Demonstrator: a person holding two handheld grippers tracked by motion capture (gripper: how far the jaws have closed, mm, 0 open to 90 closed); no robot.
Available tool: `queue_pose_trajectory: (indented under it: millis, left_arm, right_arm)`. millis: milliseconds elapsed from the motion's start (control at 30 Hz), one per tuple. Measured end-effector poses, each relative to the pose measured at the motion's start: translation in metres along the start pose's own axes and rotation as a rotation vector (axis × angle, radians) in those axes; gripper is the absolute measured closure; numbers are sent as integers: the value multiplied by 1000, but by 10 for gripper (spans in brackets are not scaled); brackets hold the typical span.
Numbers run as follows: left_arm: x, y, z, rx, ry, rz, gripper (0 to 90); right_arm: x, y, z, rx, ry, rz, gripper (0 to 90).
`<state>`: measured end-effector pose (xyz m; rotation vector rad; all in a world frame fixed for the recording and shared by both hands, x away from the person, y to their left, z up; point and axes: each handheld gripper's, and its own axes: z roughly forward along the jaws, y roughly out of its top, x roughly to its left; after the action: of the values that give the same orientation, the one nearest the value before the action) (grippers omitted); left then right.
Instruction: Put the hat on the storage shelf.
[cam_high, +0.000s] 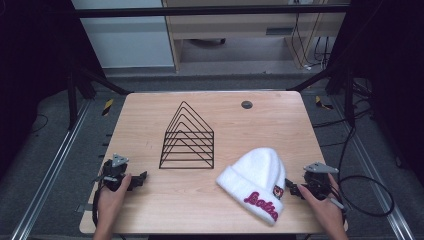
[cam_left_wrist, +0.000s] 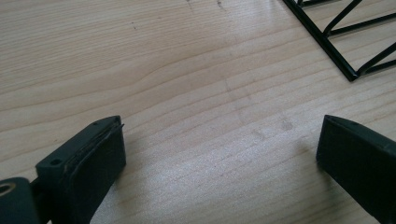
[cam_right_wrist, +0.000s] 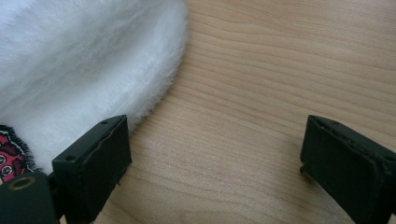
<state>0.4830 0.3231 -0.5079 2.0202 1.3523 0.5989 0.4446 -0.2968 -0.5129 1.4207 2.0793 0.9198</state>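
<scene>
A white fluffy beanie (cam_high: 255, 182) with red lettering on its cuff lies on the wooden table (cam_high: 150, 115) at the front right. Its fur (cam_right_wrist: 79, 60) sits just beyond my right gripper's left jaw. My right gripper (cam_high: 292, 189) rests on the table right of the hat, open, with only bare wood (cam_right_wrist: 219, 154) between its jaws. A black wire rack (cam_high: 187, 140) of nested triangles stands mid-table; one corner (cam_left_wrist: 348, 46) shows in the left gripper view. My left gripper (cam_high: 141, 178) is at the front left, open and empty (cam_left_wrist: 219, 158).
A small dark round grommet (cam_high: 246, 104) sits in the table near its far edge. Metal rails run along the floor on both sides. Cables trail off the table's right side (cam_high: 360, 190).
</scene>
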Motion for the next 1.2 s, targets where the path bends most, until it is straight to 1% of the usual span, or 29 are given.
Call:
queue_pose_trajectory:
  millis: [200, 233, 267, 333, 367, 400, 467, 533, 567, 633, 667, 700, 733, 767, 800, 900, 967, 1000, 1033, 1133, 1200]
  left_arm:
    - [0, 0, 0, 0, -2, -2, 1]
    - [0, 0, 0, 0, -3, -2, 1]
    - [0, 0, 0, 0, -3, -2, 0]
    - [0, 0, 0, 1, -2, -2, 0]
    - [0, 0, 0, 0, -4, -2, 0]
    - [0, 0, 0, 0, -4, -2, 0]
    - [0, 0, 0, 0, -5, -2, 0]
    - [0, 0, 0, 0, -5, -3, 0]
    - [0, 0, 1, 1, -5, -3, 0]
    - [0, 0, 1, 1, -5, -3, 0]
    - [0, 0, 1, 1, -4, -3, 0]
    - [0, 0, 1, 1, -5, -3, 0]
    - [0, 0, 1, 1, -5, -3, 0]
    - [0, 0, 1, 1, -5, -3, 0]
    - [0, 0, 1, 1, -5, -3, 0]
    - [0, 0, 1, 1, -5, -3, 0]
    - [0, 0, 1, 1, -4, -3, 0]
    - [0, 0, 1, 1, -5, -3, 0]
    - [0, 0, 1, 1, -5, -3, 0]
    - [0, 0, 1, 1, -5, -3, 0]
    - [0, 0, 1, 1, -5, -3, 0]
  right_arm:
    - [1, 1, 0, 10, 9, 15, 67]
    - [1, 1, 0, 10, 9, 14, 65]
    - [0, 2, 1, 9, 10, 0, 65]
    - [-1, 3, 1, 14, 11, 1, 105]
    - [-2, 5, -2, 20, 13, -6, 121]
    - [-2, 10, -6, 12, 7, -12, 126]
    - [-3, 20, -14, 6, -14, -33, 193]
    - [-4, 29, -19, 10, -28, -47, 221]
    - [-3, 40, -21, 33, -28, -60, 245]
    - [-1, 54, -22, 55, -28, -102, 310]
    - [3, 69, -22, 78, -35, -135, 340]
    - [5, 76, -21, 82, -27, -156, 370]
    - [5, 76, -21, 82, -27, -156, 370]
    - [7, 81, -20, 92, -19, -167, 378]
    - [10, 91, -18, 105, -10, -186, 384]
    - [15, 105, -12, 116, 12, -205, 401]
    - [16, 110, -8, 125, 20, -209, 420]
    - [16, 114, -5, 136, 26, -208, 434]
    - [17, 119, -1, 149, 36, -218, 448]
    - [16, 124, 2, 157, 39, -221, 466]
    - [16, 129, 4, 175, 50, -207, 469]
